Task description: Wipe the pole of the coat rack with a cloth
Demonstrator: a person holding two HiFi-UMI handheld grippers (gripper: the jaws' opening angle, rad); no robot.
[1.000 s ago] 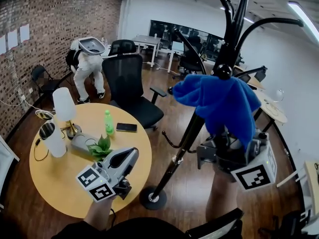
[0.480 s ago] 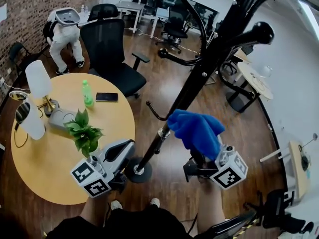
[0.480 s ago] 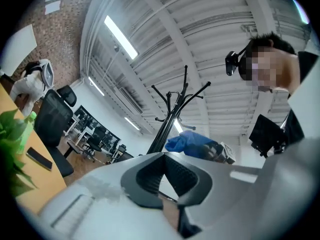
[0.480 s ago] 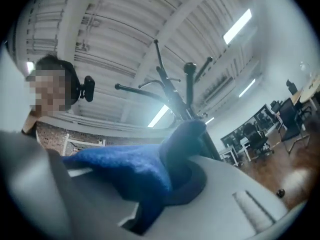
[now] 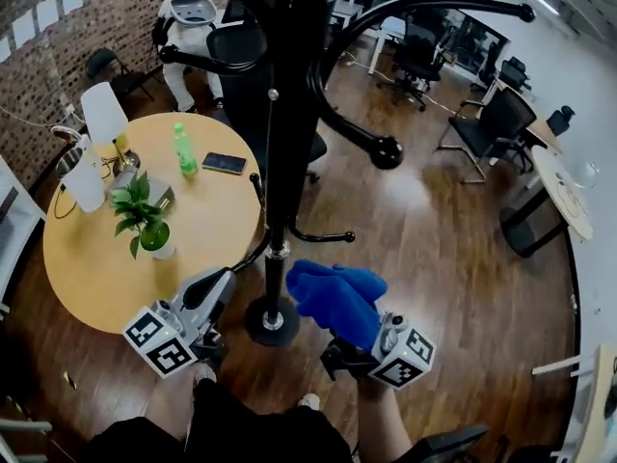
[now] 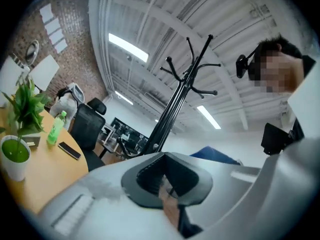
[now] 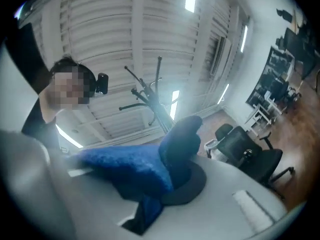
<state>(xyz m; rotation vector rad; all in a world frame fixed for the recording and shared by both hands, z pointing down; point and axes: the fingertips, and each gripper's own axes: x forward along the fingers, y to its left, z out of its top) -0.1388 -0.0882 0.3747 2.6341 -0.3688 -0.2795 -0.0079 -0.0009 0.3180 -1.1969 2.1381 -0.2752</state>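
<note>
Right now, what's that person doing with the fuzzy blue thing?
A person is wiping down a coat rack. Their right claw grips a blue cloth, held low beside the black pole, near its round base. I can't tell whether the cloth touches the pole. The left claw hangs nearby, holding nothing that I can see.

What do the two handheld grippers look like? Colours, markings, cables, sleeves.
Both look alike. The left gripper and right gripper have smooth, light-grey tapered shells, each with a white cube of black square markers at the rear. No cables show. The person wears a dark top.
</note>
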